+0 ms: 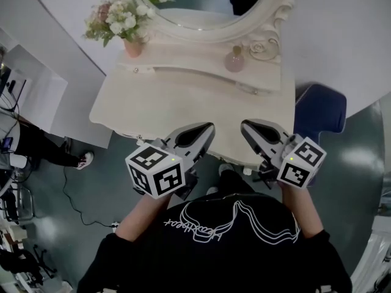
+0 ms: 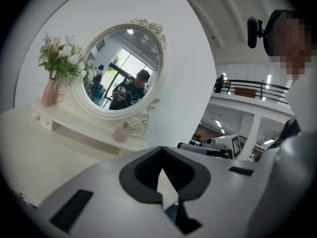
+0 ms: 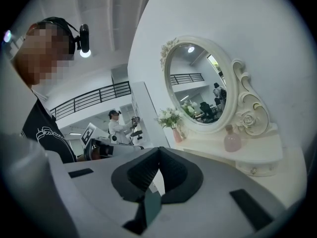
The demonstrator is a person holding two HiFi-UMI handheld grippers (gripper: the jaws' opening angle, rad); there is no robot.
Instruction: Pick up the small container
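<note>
Both pairs of jaws are closed on nothing — left gripper point(image 1: 206, 129) and right gripper point(image 1: 247, 127) sit at the near edge of the table point(image 1: 159, 102). The container point(image 1: 234, 60), a small pink bottle, stands on the rear shelf point(image 1: 183, 57), well apart from both. Probably glass — light, stiff, slippery, fragile; grip the round body, not the neck

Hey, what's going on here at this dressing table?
A person stands at a white dressing table with a gripper in each hand. The left gripper and right gripper are both near the table's front edge, fingers closed and holding nothing. The small pink container sits untouched on the raised shelf below the mirror, with a vase of flowers at the shelf's other end. The pickup hasn't begun.
</note>
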